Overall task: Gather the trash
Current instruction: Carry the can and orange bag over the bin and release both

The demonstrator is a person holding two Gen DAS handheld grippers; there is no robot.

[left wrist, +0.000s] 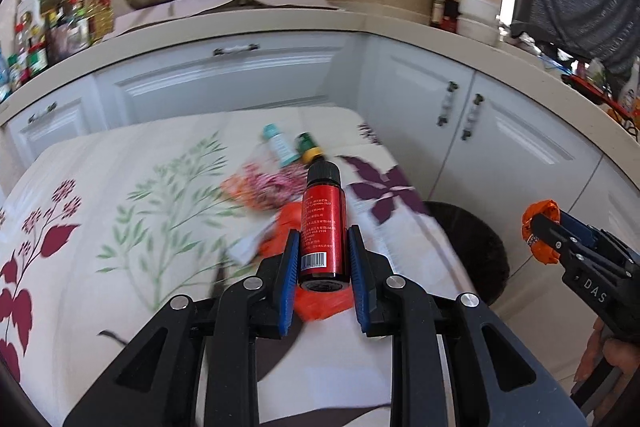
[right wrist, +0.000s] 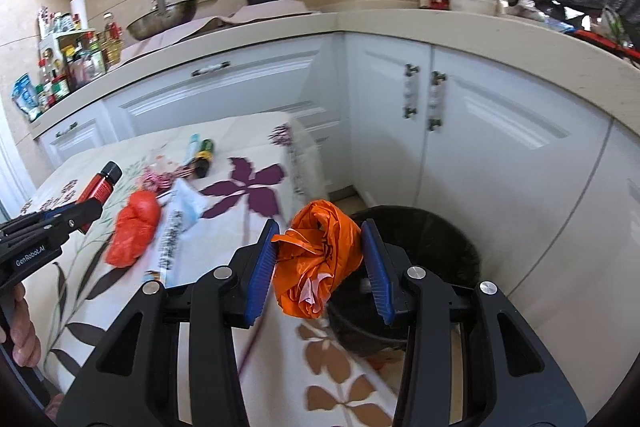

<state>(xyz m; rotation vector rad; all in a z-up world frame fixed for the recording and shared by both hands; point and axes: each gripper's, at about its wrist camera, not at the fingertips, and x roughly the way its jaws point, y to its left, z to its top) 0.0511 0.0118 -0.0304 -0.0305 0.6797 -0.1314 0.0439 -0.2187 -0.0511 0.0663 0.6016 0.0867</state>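
While left tongs [left wrist: 323,247] clamp the red bottle [left wrist: 322,227], right tongs [right wrist: 320,259] clamp orange wrapper [right wrist: 318,259].

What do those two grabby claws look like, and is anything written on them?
Both claws are black plastic frames with shiny silver rivets and two ridged blue pads as fingers. The left claw has "GenRobot.AI" in white on its side. The right claw shows white letters "DAS". No cables or sleeves are visible; a bare hand grips each handle.

Left tongs [left wrist: 323,251] clamp a red bottle [left wrist: 322,227] (black-capped) above the table [left wrist: 120,187].
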